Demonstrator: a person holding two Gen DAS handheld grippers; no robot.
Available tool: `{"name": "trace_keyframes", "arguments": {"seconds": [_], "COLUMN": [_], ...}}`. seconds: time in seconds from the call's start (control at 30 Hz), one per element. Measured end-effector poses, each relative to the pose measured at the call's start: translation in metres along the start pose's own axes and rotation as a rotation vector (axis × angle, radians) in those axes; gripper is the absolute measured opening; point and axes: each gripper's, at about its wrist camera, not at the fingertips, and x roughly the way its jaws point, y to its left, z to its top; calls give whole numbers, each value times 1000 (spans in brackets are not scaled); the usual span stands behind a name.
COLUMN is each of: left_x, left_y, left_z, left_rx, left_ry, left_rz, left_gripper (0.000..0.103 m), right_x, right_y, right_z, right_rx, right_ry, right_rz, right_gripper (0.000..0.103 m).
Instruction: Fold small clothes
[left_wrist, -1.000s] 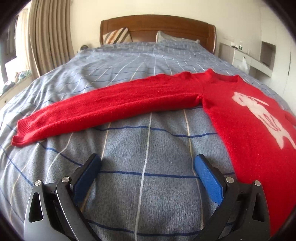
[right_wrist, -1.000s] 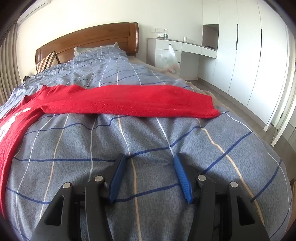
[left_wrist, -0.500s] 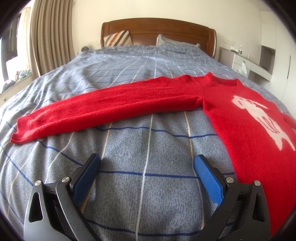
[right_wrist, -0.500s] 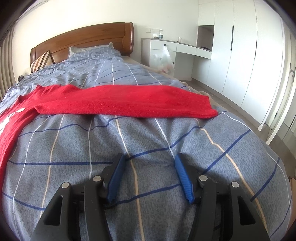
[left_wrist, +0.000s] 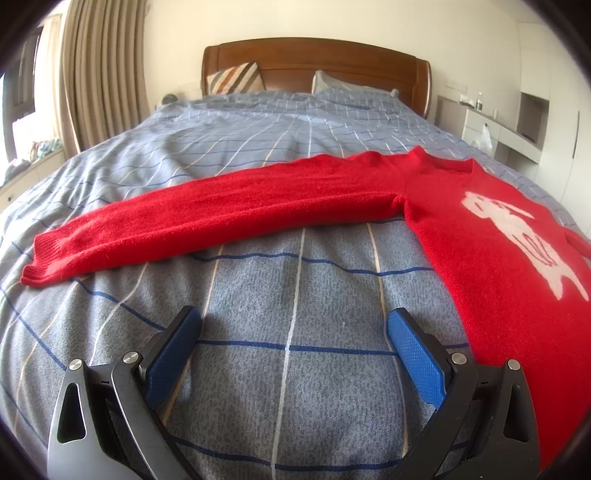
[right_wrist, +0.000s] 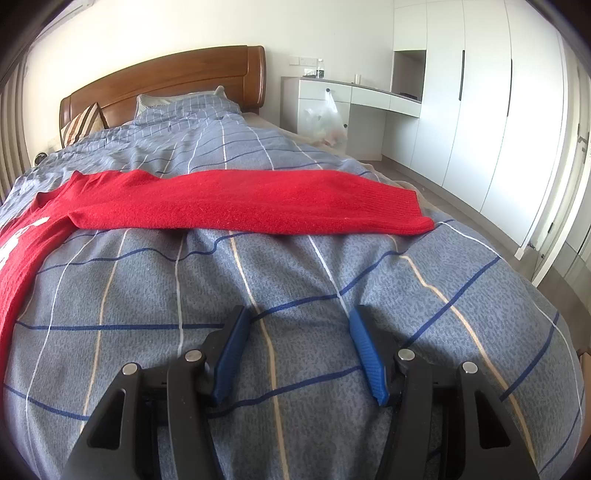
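Observation:
A red knit sweater (left_wrist: 480, 236) with a white figure on its chest lies flat on the bed, both sleeves stretched out sideways. Its left sleeve (left_wrist: 207, 218) runs to a cuff at the far left in the left wrist view. Its right sleeve (right_wrist: 258, 206) ends in a cuff at the right in the right wrist view. My left gripper (left_wrist: 291, 325) is open and empty, low over the bedspread in front of the left sleeve. My right gripper (right_wrist: 297, 321) is open and empty, low over the bedspread in front of the right sleeve.
The bed has a grey-blue checked bedspread (left_wrist: 288, 369), a wooden headboard (left_wrist: 314, 62) and pillows (left_wrist: 236, 77). Curtains (left_wrist: 99, 74) hang at the left. A white desk (right_wrist: 332, 103) with a plastic bag (right_wrist: 325, 125) and wardrobes (right_wrist: 480, 110) stand at the right, past the bed's edge.
Both views have shifted slightly; the sweater sits a little farther off and the cameras tilt up a bit. Both grippers stay open. The sweater has not moved.

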Motion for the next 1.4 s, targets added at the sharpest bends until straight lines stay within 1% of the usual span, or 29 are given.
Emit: {"name": "trace_keyframes", "arguments": {"seconds": [0.33, 0.53, 0.73, 0.83, 1.0, 1.13, 1.27, 1.3, 1.4], "left_x": [0, 4, 7, 9, 10, 9, 3, -2, -20], "left_y": [0, 0, -3, -7, -7, -5, -1, -1, 1], "left_z": [3, 4, 6, 8, 7, 7, 6, 4, -5], "left_rx": [-7, -7, 5, 10, -24, -40, -57, -57, -65], "left_ry": [-2, 17, 50, 67, 102, 120, 147, 156, 159], "left_rz": [-13, -14, 13, 50, 80, 82, 63, 56, 41], "left_gripper": [101, 102, 103, 103, 103, 103, 103, 103, 102], "right_x": [-2, -6, -10, -11, -12, -14, -16, -16, -22], "right_y": [-1, -3, -3, -2, -3, -5, -9, -11, -18], "right_z": [-1, -7, -11, -13, -15, -15, -13, -11, -3], "right_rx": [-1, 1, -6, -18, -29, -25, -17, -20, -16], "right_ry": [-10, -51, -72, -73, -83, -85, -75, -62, 0], "right_rz": [0, 16, 22, 21, 31, 43, 83, 104, 195], "right_gripper": [57, 57, 57, 57, 57, 57, 60, 61, 70]}}
